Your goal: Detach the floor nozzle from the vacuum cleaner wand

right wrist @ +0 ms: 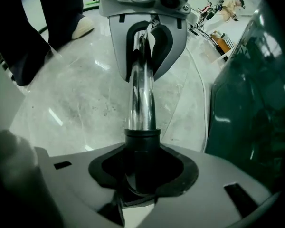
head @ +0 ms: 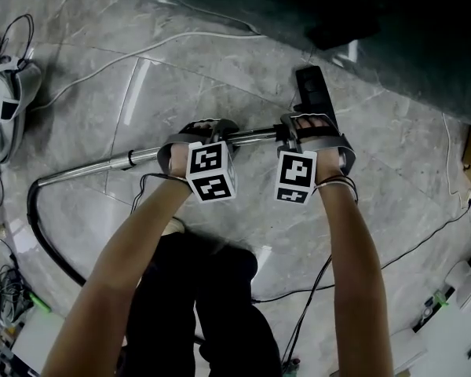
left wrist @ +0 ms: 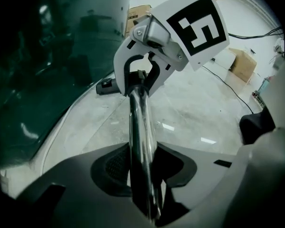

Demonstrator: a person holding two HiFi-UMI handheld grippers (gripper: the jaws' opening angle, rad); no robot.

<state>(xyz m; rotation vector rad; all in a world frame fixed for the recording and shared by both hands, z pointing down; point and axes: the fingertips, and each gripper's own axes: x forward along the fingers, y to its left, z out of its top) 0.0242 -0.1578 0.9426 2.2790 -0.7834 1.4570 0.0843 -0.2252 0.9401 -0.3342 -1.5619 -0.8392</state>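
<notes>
Left gripper around seemingly chrome wand.

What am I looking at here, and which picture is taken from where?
No robot: a person holds a two-jaw gripper in each hand. The head view looks down from a camera on the person's head; the two gripper views ride on the grippers and look along their jaws. On the marble floor lies a vacuum cleaner's chrome wand, a black hose at one end, the black floor nozzle at the other. The left gripper is clamped on the wand; the right gripper is clamped on the black collar at the nozzle end.
</notes>
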